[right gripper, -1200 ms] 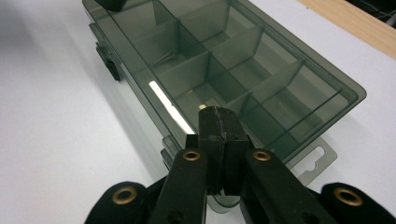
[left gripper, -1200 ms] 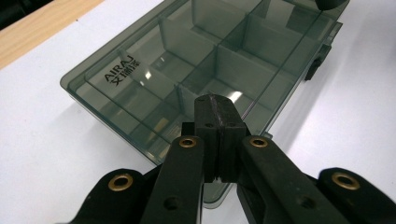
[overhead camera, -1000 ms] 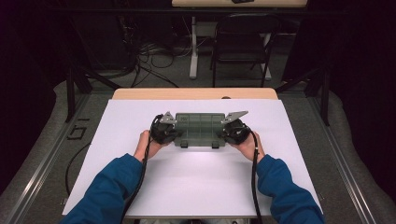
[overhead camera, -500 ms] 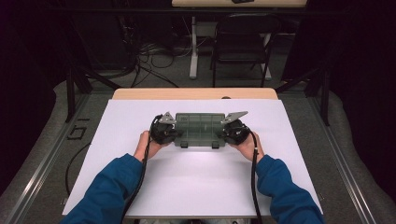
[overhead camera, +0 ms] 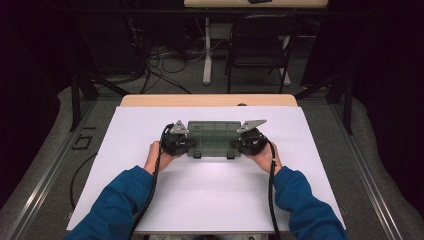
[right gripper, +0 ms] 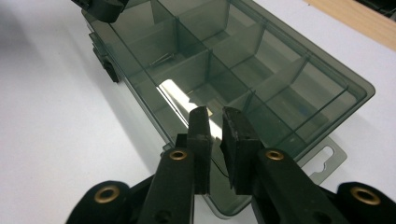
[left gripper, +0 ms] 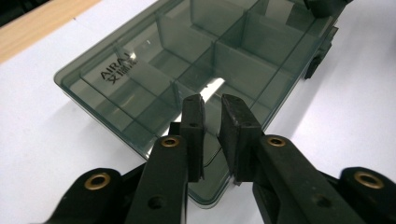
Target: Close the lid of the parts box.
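High view puts my two sleeves nearest, then the hands, then the left gripper and right gripper at either short end of the smoky compartment box, which lies closed, mid-table, on the white sheet. Along the left gripper view, my jaws have just been opening; a narrow gap shows between the pads, which hang over the box's end edge with nothing between them. Right gripper view tells the same: jaws just eased apart, a slim gap, pads over the other end by the hang tab, gripping nothing. Further on I see the dividers under the clear lid and the dark latches on the front edge. My worry: the lid is slick, so if I close on a rim off-centre the pads could slip and shove the box across the sheet. Uneven pressure from the two ends might also twist it.
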`<move>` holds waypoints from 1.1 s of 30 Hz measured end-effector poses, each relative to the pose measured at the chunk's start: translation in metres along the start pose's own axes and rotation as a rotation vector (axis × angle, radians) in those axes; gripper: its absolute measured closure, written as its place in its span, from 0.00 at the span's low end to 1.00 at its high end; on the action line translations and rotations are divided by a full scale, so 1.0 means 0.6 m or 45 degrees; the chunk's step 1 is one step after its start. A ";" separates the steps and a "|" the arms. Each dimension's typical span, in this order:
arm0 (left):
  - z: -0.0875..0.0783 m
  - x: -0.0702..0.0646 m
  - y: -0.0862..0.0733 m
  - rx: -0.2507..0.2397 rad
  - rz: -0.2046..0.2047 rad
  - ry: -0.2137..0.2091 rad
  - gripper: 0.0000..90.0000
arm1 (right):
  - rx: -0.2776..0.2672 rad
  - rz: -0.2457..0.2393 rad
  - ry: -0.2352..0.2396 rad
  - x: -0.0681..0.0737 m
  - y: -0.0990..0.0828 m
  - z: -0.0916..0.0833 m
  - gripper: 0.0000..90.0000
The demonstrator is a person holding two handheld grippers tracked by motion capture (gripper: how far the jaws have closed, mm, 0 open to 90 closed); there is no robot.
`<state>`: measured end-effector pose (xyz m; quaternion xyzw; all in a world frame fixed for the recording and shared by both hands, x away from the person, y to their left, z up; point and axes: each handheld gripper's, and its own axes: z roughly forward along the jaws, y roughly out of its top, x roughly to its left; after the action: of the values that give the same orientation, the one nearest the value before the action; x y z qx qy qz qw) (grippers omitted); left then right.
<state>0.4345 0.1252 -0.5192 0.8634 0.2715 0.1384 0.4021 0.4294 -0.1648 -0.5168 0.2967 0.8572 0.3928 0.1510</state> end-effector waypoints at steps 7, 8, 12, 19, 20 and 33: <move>-0.019 -0.002 0.000 -0.052 -0.026 0.042 0.56 | -0.054 -0.006 -0.020 0.010 0.009 -0.013 0.69; -0.023 -0.002 0.001 -0.068 -0.027 0.045 0.52 | -0.061 -0.008 -0.023 0.012 0.010 -0.016 0.63; -0.042 -0.006 0.001 -0.137 -0.033 0.060 0.39 | -0.111 0.005 -0.055 0.018 0.012 -0.031 0.46; -0.072 -0.018 -0.005 -0.219 -0.044 0.092 0.16 | -0.196 0.015 -0.060 0.026 0.012 -0.056 0.26; -0.074 -0.020 -0.006 -0.222 -0.049 0.092 0.14 | -0.204 0.014 -0.061 0.028 0.011 -0.058 0.24; -0.104 -0.049 -0.024 -0.272 -0.036 0.097 0.00 | -0.292 -0.008 -0.062 0.053 -0.003 -0.093 0.12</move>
<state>0.3768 0.1541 -0.4909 0.8057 0.2824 0.1936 0.4832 0.3766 -0.1783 -0.4828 0.2843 0.8036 0.4806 0.2059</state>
